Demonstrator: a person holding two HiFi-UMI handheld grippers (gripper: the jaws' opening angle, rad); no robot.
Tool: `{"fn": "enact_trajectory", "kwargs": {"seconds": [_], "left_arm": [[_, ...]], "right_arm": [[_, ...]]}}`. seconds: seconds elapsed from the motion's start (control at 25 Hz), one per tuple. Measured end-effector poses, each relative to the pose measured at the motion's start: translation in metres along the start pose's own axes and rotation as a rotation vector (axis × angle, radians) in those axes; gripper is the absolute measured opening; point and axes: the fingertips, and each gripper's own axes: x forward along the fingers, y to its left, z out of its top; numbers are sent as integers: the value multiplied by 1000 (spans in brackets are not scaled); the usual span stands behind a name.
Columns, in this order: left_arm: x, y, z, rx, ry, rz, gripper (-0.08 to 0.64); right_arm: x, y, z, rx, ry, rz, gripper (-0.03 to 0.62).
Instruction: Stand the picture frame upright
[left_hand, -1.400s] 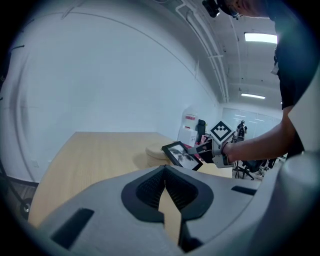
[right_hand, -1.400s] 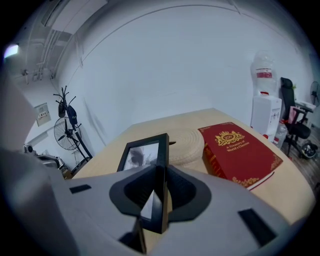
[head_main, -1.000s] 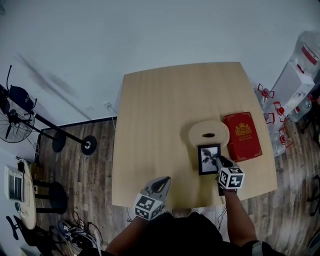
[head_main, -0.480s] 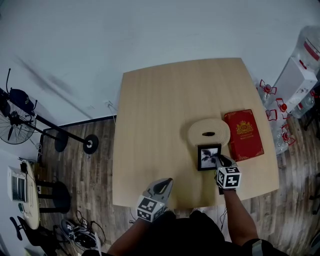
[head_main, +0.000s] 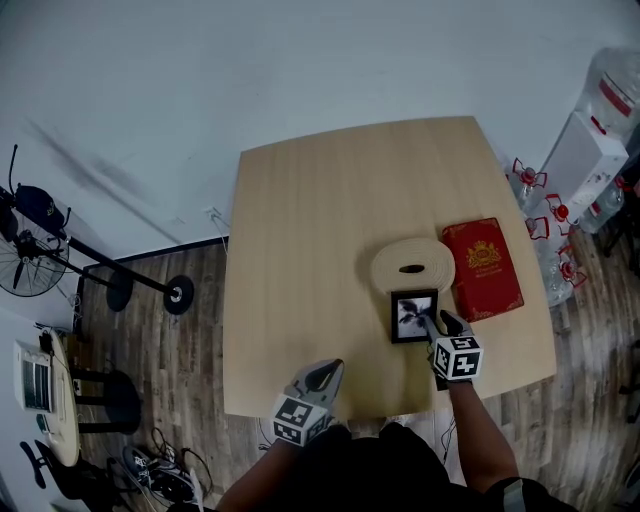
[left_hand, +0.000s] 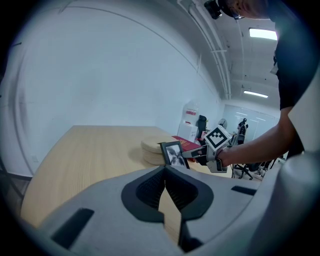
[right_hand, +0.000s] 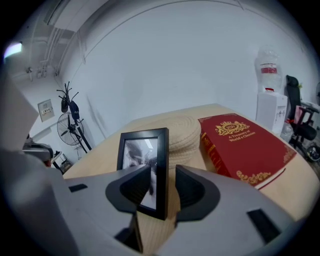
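Observation:
The black picture frame (head_main: 413, 315) with a grey photo stands upright on the wooden table (head_main: 310, 230), just in front of a round woven hat (head_main: 411, 266). My right gripper (head_main: 432, 322) is at its lower right edge. In the right gripper view the picture frame (right_hand: 145, 165) stands between the jaws, which have just been opening; a gap shows beside its right side, so the right gripper (right_hand: 162, 175) is open. My left gripper (head_main: 325, 370) hovers at the table's near edge, left of the frame, its tips together and empty. The left gripper view shows the picture frame (left_hand: 173, 153) beyond the left gripper (left_hand: 164, 170).
A red book (head_main: 483, 268) lies flat to the right of the woven hat, close to the table's right edge. A white water dispenser (head_main: 590, 160) and bottles stand on the floor at the right. A fan stand (head_main: 120, 265) is on the floor to the left.
From above the frame looks shorter now than a second ago, standing more upright. My right gripper stays at its lower right edge. The left gripper has not moved.

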Motion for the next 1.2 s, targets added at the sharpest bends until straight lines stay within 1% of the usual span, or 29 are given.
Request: {"fn": "enact_trajectory", "kwargs": {"seconds": [0.08,0.28,0.56,0.72,0.8,0.92,1.0,1.2], "left_arm": [[-1,-1,-2,0,6,-6,0],[-1,-3,1,3,0,-21,0],[-1,-8,8,29,-7,-58,0],[0,-14,16,46,-28,-83,0],[0,-14,18,44,-36,-89,0],[-1,-10,25,36,-63,-86,0],[-3,-9,29,42,-76,-93,0],[-7,-12,41,66,-102,-117,0]], "right_arm": [[-6,0,0,17,-19,9,129],[-21,-2,5,32,-52,-13,130],[-57,18,30,-19,-123,9,130],[-79,30,38,-69,-150,16,129],[-90,38,43,-97,-165,15,99],[-108,47,51,-133,-201,-12,23],[-116,51,53,-165,-213,-39,11],[-135,68,54,-250,-225,-85,9]]}}
